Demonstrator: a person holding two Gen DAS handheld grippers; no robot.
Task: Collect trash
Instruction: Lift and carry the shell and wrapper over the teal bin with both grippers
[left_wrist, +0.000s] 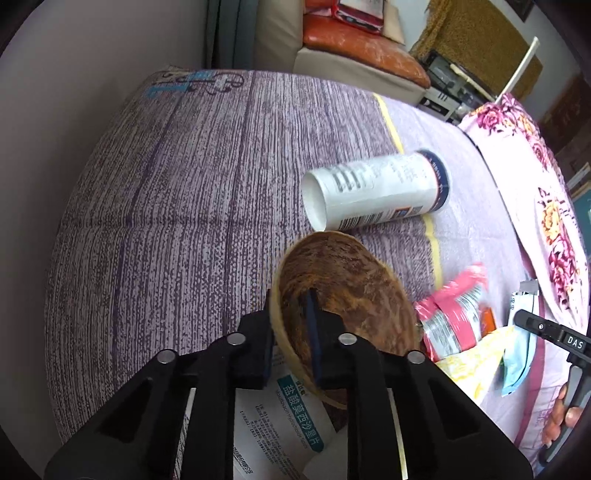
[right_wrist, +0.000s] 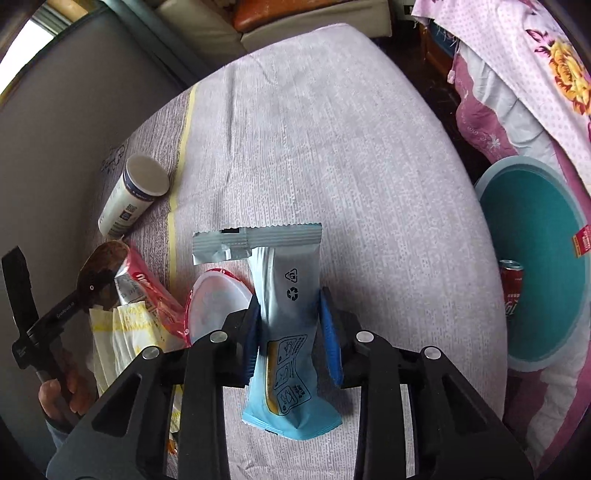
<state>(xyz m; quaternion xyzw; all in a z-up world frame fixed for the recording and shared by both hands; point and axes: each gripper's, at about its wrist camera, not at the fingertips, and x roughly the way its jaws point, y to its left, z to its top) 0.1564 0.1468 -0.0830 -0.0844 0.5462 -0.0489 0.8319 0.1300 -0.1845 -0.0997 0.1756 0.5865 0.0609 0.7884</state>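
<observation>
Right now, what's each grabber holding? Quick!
Left gripper: closed on the rim of the brown bowl.
Right gripper: closed around the silver and blue wrapper, which sticks up between its pads.

Right tongs (right_wrist: 290, 328): closed on a silver-and-blue wrapper (right_wrist: 284, 314), held upright over the bed (right_wrist: 351, 155). Left of it: a clear lid with red rim (right_wrist: 216, 299), a red packet (right_wrist: 147, 288), yellow-white paper (right_wrist: 125, 336), a white bottle (right_wrist: 133, 195) lying down. Right: a teal bin (right_wrist: 535, 288), a red can (right_wrist: 511, 291) inside. Left tongs (right_wrist: 94, 284): at a brown bowl (right_wrist: 107, 258).
</observation>
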